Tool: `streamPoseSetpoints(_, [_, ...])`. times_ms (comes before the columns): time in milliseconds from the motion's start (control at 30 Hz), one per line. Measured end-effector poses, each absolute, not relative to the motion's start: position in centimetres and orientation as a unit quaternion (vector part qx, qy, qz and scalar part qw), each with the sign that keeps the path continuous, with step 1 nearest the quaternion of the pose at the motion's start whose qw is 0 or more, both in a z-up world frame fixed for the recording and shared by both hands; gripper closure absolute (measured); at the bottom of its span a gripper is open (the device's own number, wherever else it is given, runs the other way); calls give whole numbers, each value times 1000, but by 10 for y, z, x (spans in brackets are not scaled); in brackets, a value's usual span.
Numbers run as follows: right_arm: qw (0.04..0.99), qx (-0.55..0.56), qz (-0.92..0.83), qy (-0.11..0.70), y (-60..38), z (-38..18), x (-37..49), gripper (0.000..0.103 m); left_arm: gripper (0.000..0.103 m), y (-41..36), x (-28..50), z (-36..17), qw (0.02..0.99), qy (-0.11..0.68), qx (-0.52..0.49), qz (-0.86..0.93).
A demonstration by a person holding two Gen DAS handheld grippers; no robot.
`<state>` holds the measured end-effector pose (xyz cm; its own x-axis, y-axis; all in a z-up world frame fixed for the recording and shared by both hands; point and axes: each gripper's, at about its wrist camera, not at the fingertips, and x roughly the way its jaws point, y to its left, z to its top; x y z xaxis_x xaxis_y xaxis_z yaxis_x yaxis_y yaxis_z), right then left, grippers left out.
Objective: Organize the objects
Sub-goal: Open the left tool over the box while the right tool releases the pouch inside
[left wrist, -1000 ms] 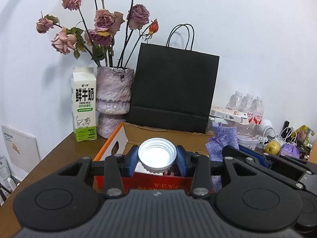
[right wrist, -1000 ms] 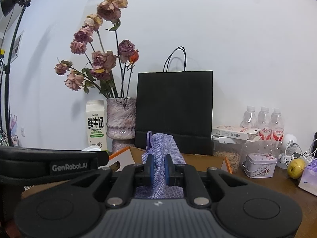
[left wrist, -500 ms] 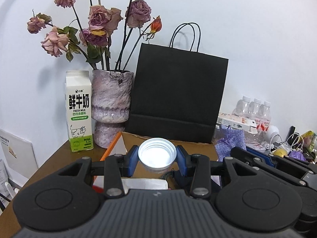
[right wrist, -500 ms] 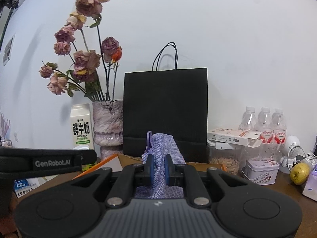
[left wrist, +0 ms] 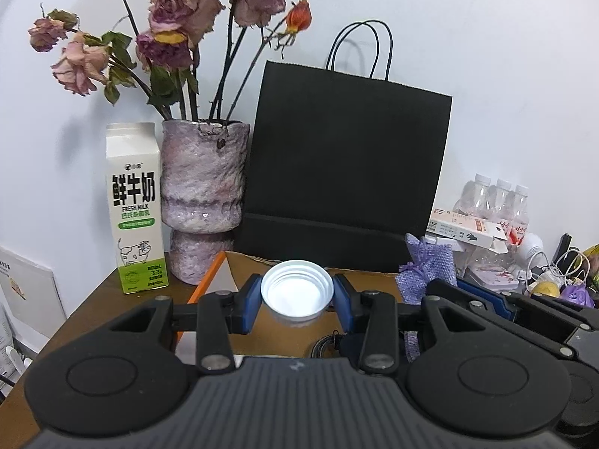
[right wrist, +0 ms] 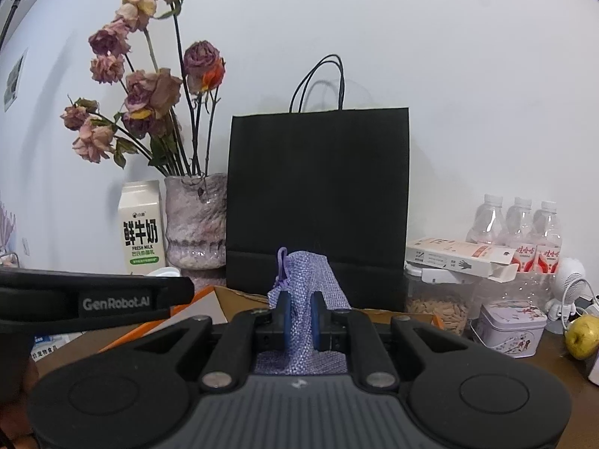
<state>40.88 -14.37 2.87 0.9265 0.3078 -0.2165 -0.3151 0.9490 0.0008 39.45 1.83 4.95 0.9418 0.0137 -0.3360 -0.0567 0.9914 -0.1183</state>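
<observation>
Left gripper [left wrist: 297, 297] jaws grasp a white cap [left wrist: 297, 293]; right gripper [right wrist: 299, 312] jaws pinch a purple pouch [right wrist: 305, 280], its bottom hidden. At 9 o'clock, milk carton [left wrist: 135, 207] reads "FRESH MILK".

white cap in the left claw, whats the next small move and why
Probably carry the cap forward over the open box and lower it in: the left claw grips it just short of the box, which lies in front of the black bag.

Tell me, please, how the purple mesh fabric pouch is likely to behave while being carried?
The purple mesh fabric pouch looks soft: the right gripper's jaws pinch it nearly flat, so it probably flops and sags. It seems light. The coarse weave likely resists slipping.
</observation>
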Motion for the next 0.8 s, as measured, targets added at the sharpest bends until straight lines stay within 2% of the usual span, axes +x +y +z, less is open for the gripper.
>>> streamPoseSetpoints(400, [978,-24,147,149,-136,16,448,93,62,22,434,36,979,195,-56,26])
streamPoseSetpoints(467, [976,-26,144,162,-135,12,454,88,57,23,439,34,978,200,-54,26])
streamPoseSetpoints(500, [976,-27,139,167,-135,10,456,79,37,23,441,32,977,203,-53,28])
streamPoseSetpoints(533, [975,-29,132,175,-135,8,458,60,7,24,442,31,977,206,-53,34])
streamPoseSetpoints(567, [975,-32,126,181,-135,6,460,49,0,24,443,30,977,203,-53,39])
streamPoseSetpoints(600, [975,-33,117,185,-136,4,461,26,0,25,442,30,978,197,-52,43])
streamPoseSetpoints(633, [976,-34,107,186,-136,3,462,8,0,25,442,30,978,198,-52,46])
streamPoseSetpoints(733, [978,-31,94,185,-138,3,461,1,0,28,443,31,977,201,-56,52])
streamPoseSetpoints(800, [977,-24,94,188,-140,3,462,0,0,28,442,32,976,201,-55,56])
